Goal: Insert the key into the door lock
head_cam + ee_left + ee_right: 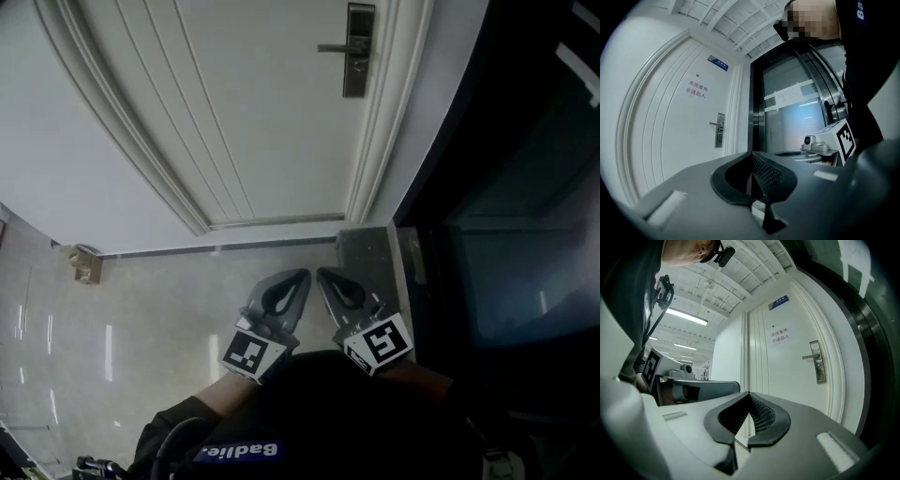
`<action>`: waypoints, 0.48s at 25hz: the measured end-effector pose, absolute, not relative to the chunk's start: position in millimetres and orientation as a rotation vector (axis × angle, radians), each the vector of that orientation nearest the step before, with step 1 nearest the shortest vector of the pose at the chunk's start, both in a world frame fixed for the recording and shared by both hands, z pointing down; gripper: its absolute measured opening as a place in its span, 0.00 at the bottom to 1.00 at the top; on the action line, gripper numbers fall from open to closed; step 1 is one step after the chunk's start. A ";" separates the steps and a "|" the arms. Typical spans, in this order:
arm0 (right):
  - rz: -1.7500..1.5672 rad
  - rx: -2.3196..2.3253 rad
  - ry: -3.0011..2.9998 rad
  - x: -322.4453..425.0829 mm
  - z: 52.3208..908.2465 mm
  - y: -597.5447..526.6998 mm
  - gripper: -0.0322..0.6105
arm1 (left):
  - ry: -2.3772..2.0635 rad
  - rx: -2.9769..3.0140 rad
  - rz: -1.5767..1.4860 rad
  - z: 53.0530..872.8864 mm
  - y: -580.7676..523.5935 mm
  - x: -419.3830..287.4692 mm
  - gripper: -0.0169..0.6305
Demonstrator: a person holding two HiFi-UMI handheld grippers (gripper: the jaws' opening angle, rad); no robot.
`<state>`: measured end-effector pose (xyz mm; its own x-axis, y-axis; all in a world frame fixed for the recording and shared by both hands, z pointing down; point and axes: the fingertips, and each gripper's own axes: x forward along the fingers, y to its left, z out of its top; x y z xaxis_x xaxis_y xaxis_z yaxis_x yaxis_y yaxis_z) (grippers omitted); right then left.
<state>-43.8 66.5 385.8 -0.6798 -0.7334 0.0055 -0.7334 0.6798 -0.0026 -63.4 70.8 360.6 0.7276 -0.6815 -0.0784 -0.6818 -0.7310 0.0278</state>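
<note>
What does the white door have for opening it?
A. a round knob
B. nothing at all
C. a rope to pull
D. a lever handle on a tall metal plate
D: on the white door, a lever handle sticks out sideways from a tall metal plate near the door's edge. It shows in the head view and in both gripper views.

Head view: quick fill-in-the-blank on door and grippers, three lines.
1. The silver lever handle sits near the ___ edge of the white panelled door.
2. The tongs of the left gripper and right gripper are ___.
3. The small brass doorstop sits on the pale tiled floor, to the grippers' ___.
Missing: right; shut; left.
</note>
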 end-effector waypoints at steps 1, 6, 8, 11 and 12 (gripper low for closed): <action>0.002 1.244 -2.873 -50.0 386.1 70.7 0.05 | 1.153 -2.920 0.144 360.9 73.7 -68.5 0.05; -0.022 1.220 -2.865 -72.1 384.8 86.6 0.05 | 1.149 -2.948 0.180 365.0 85.5 -87.8 0.05; -0.014 1.231 -2.861 -74.2 384.7 83.9 0.05 | 1.141 -2.950 0.178 366.8 85.1 -91.7 0.05; 0.006 1.245 -2.859 -78.4 387.6 82.3 0.05 | 1.136 -2.957 0.170 369.7 85.4 -97.4 0.05; 0.010 1.243 -2.861 -80.5 388.3 83.5 0.05 | 1.134 -2.958 0.168 369.7 86.3 -99.2 0.05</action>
